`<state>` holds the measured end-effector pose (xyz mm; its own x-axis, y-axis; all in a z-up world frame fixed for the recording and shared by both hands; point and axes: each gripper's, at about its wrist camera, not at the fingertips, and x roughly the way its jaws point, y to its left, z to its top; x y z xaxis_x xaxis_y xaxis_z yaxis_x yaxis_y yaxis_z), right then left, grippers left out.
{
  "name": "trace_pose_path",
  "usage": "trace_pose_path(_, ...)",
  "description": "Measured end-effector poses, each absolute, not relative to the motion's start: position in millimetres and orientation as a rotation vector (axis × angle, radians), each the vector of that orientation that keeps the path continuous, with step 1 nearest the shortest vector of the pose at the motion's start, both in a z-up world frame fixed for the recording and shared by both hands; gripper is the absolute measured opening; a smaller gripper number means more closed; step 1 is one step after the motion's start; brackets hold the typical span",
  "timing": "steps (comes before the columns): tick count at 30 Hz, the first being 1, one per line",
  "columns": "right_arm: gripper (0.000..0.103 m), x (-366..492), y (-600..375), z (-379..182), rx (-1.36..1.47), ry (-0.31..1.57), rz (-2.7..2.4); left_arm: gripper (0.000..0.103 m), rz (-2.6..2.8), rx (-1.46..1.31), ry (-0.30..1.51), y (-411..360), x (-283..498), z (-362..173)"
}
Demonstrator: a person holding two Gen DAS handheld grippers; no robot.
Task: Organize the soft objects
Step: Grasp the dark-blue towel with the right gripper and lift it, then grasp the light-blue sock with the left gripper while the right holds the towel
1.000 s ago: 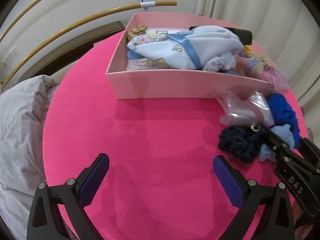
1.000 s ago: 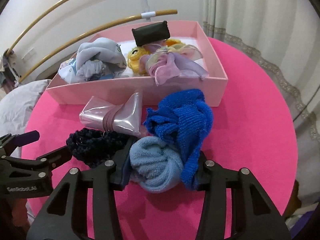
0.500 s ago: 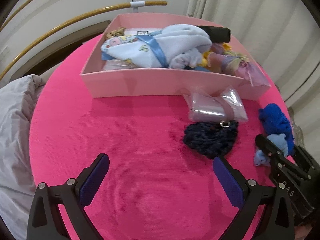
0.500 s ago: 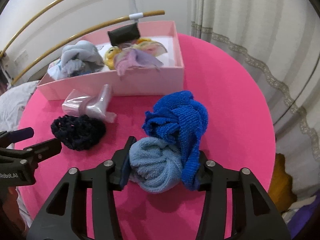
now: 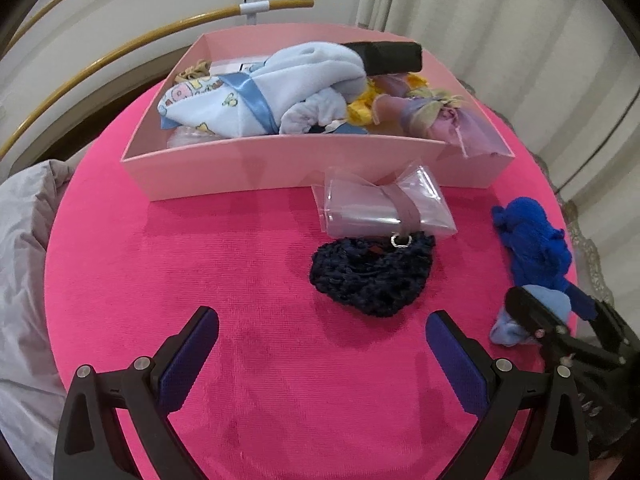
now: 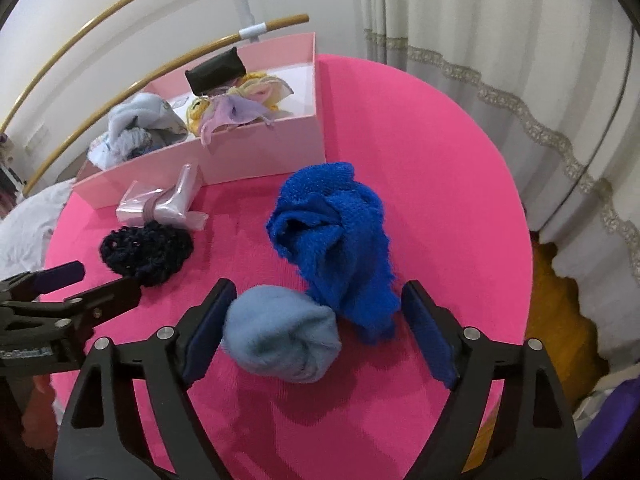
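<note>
On the round pink table (image 6: 420, 160), my right gripper (image 6: 318, 292) has its jaws opening. A rolled light blue cloth (image 6: 280, 340) and a crumpled royal blue cloth (image 6: 332, 232) lie between them, and the right pad stands clear of the cloth. My left gripper (image 5: 322, 322) is open and holds nothing, just short of a navy crocheted piece (image 5: 372, 272). A clear wrapped packet (image 5: 384, 208) lies against the pink box (image 5: 280, 164), which holds a baby blanket, scarves and a black pouch. In the left wrist view, both blue cloths (image 5: 532, 240) sit at the far right.
A grey cloth (image 5: 24, 260) hangs off the table's left side. Curved gold rails (image 5: 120, 44) run behind the box. Curtains (image 6: 480, 40) hang to the right, with an orange thing (image 6: 560, 300) on the floor below the table's edge.
The right gripper carried the two blue cloths rightward, away from the navy piece and the packet, then spread its jaws off them. The left gripper shifted toward the navy piece.
</note>
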<state>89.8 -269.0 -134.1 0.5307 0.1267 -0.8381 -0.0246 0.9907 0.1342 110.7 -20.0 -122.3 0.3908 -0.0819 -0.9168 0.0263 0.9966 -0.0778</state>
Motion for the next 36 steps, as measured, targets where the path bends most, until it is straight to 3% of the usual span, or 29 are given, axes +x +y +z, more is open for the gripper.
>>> trace_pose_path(3,0.092,86,-283,-121,0.157,0.979,0.089,0.103,-0.071,-0.036,1.148,-25,105,-116)
trace_pose_path(9,0.093,109,-293,-111,0.129,0.946,0.078,0.103,-0.088,-0.022,1.108,-38,89,-98)
trace_pose_path(11,0.077,120,-291,-121,0.128,0.992,0.096,0.103,-0.095,-0.019,1.102,-44,85,-95)
trace_pose_path(12,0.053,125,-293,-126,0.15,1.012,0.107,0.103,-0.1,-0.016,1.101,-48,84,-94)
trace_pose_path(13,0.039,130,-296,-132,0.196,1.033,0.131,0.103,-0.107,-0.015,1.104,-52,83,-94)
trace_pose_path(18,0.034,125,-300,-129,0.177,0.995,0.108,0.103,-0.154,-0.011,1.127,-73,84,-97)
trace_pose_path(29,0.034,71,-361,-98,0.183,0.91,-0.118,0.103,-0.315,0.04,1.175,-142,105,-122)
trace_pose_path(32,0.034,61,-375,-97,0.193,0.915,-0.16,0.094,-0.327,0.055,1.193,-156,113,-131)
trace_pose_path(33,0.034,58,-378,-98,0.201,0.918,-0.164,0.083,-0.325,0.063,1.201,-160,115,-135)
trace_pose_path(34,0.034,56,-381,-99,0.206,0.922,-0.169,0.067,-0.324,0.068,1.206,-162,118,-138)
trace_pose_path(36,0.034,54,-384,-101,0.207,0.93,-0.179,0.054,-0.298,0.106,1.181,-168,120,-141)
